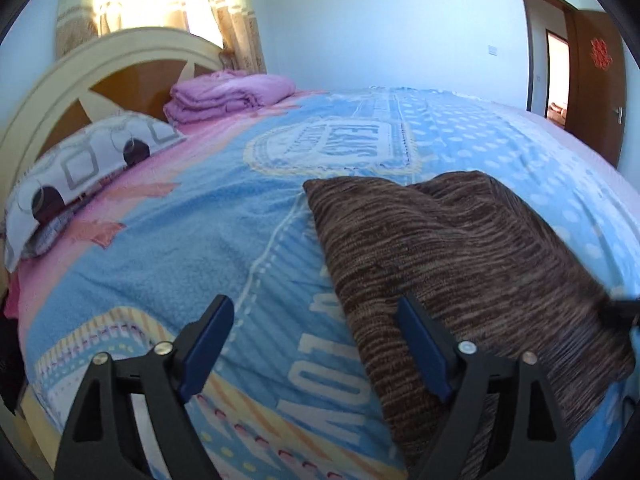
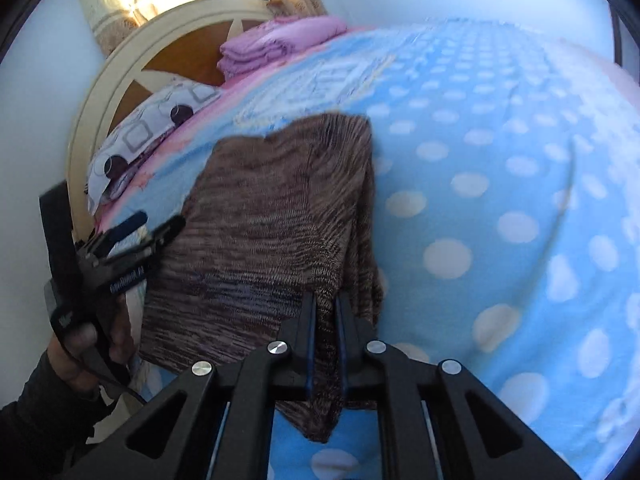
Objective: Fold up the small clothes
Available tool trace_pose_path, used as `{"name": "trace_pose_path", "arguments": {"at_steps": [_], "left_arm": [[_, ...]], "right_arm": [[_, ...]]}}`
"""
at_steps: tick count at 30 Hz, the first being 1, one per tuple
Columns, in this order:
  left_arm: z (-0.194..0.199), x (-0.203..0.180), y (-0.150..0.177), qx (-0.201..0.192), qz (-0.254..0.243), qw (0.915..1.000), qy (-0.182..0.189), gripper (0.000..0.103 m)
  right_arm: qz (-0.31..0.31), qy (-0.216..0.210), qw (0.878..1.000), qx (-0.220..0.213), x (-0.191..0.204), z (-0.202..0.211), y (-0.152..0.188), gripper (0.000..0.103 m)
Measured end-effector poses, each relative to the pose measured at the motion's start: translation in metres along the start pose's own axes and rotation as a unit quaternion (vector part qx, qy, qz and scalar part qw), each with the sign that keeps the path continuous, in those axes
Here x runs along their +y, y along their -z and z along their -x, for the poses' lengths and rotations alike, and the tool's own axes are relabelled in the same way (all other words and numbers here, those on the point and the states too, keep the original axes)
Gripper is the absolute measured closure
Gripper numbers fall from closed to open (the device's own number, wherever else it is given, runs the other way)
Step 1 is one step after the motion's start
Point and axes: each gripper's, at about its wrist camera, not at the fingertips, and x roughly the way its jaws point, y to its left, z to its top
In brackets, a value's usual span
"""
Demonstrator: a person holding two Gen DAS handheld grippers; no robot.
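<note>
A brown striped knit garment (image 1: 460, 260) lies on the blue blanket of the bed (image 1: 200, 240). My left gripper (image 1: 316, 312) is open and empty, hovering over the garment's left edge, one finger above the cloth. My right gripper (image 2: 326, 304) is shut on the brown garment (image 2: 272, 220), pinching its near right edge and lifting a fold of it. The left gripper also shows in the right wrist view (image 2: 160, 222), open, at the garment's left side, held in a hand. The right gripper's tip shows blurred at the right edge of the left wrist view (image 1: 620, 310).
A folded pink quilt (image 1: 228, 94) and a patterned pillow (image 1: 80, 168) lie at the headboard (image 1: 60, 80). A curtained window is behind it. An open brown door (image 1: 592, 80) is at the far right. Blue polka-dot blanket (image 2: 500, 200) spreads to the right.
</note>
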Motion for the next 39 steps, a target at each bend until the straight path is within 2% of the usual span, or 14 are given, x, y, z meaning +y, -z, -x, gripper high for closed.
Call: {"name": "trace_pose_path", "arguments": {"at_steps": [4,9,11,12,13,15,19,24,26,28,39], "left_arm": [[-0.002,-0.004,0.004,-0.002,0.004,0.9999,-0.01,0.006],[-0.002,-0.001,0.008,-0.009,0.012,0.9998,-0.013,0.003],[0.002,0.0,0.007,-0.002,0.012,0.9999,-0.005,0.003],[0.006,0.0,0.005,0.003,0.012,0.9999,0.0,0.003],[0.012,0.001,0.004,0.005,0.011,0.9999,0.005,0.003],[0.03,0.0,0.002,-0.001,0.001,0.9999,0.014,0.003],[0.061,-0.002,0.0,-0.025,-0.018,0.9992,0.027,0.001],[0.085,-0.002,-0.007,-0.042,-0.011,0.9977,0.052,0.001],[0.092,-0.003,-0.01,-0.051,-0.01,0.9971,0.056,0.001],[0.096,-0.002,-0.011,-0.056,-0.009,0.9966,0.059,0.001],[0.105,-0.005,-0.012,-0.063,-0.012,0.9961,0.061,0.001]], "right_arm": [[-0.014,0.015,1.0,0.013,-0.01,-0.009,0.004,0.095],[-0.03,-0.007,1.0,-0.004,-0.018,-0.016,0.008,0.095],[-0.032,-0.014,0.999,-0.002,-0.018,-0.014,0.008,0.09],[-0.039,-0.013,0.999,-0.001,-0.018,-0.011,0.008,0.084],[-0.048,-0.005,0.999,-0.003,-0.016,-0.006,0.008,0.072],[-0.049,0.015,0.998,-0.023,-0.011,0.007,0.009,0.055],[-0.018,0.057,0.996,-0.064,0.009,0.037,0.012,0.055],[0.014,0.079,0.99,-0.119,0.036,0.074,0.022,0.054],[0.034,0.092,0.985,-0.144,0.047,0.089,0.026,0.052],[0.047,0.099,0.98,-0.164,0.054,0.101,0.03,0.046],[0.044,0.095,0.979,-0.177,0.057,0.114,0.032,0.045]]}}
